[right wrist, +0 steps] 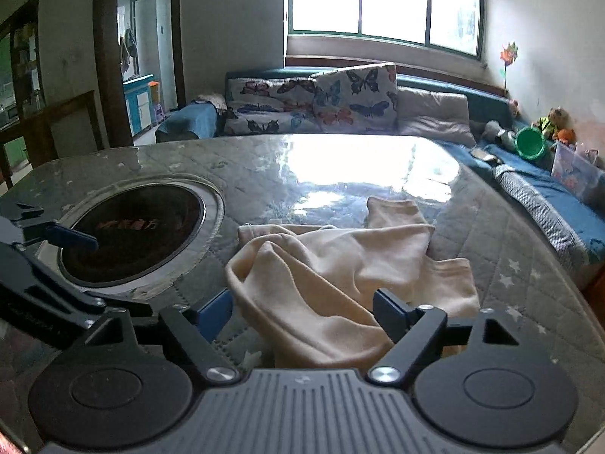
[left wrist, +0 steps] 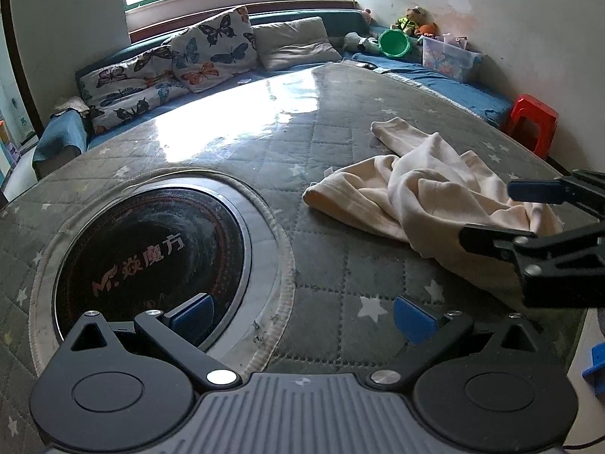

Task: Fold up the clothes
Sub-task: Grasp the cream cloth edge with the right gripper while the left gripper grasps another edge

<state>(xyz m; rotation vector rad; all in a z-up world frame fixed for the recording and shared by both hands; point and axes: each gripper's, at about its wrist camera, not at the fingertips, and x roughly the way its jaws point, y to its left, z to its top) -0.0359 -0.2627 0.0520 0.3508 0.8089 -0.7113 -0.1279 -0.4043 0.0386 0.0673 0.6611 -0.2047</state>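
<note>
I see a cream garment (right wrist: 340, 265) lying crumpled on the bench (left wrist: 321, 265), toward its right edge, soft knit-looking cloth in loose folds, one narrow leg or sleeve end pointing at the far edge. The bench top is a grey quilted cover with small white stars under a glossy clear sheet that throws window glare. Set into the bench on the left side is a round black glass cooktop (left wrist: 151, 249) with a metal ring and pale printed lettering.

My left tongs (left wrist: 300, 314) are spread wide, blue pads over bare quilted cover just beside the cooktop rim, nothing between them. My right tongs (right wrist: 302, 310) are also spread, hanging over the near bunch of the garment; cloth lies between the blue pads, but the pads are not pinching it as far as I can tell.

Behind the bench: a sofa with butterfly-print cushions (right wrist: 314, 102), a green plastic bucket (left wrist: 395, 43), and a red plastic stool (left wrist: 533, 121).
</note>
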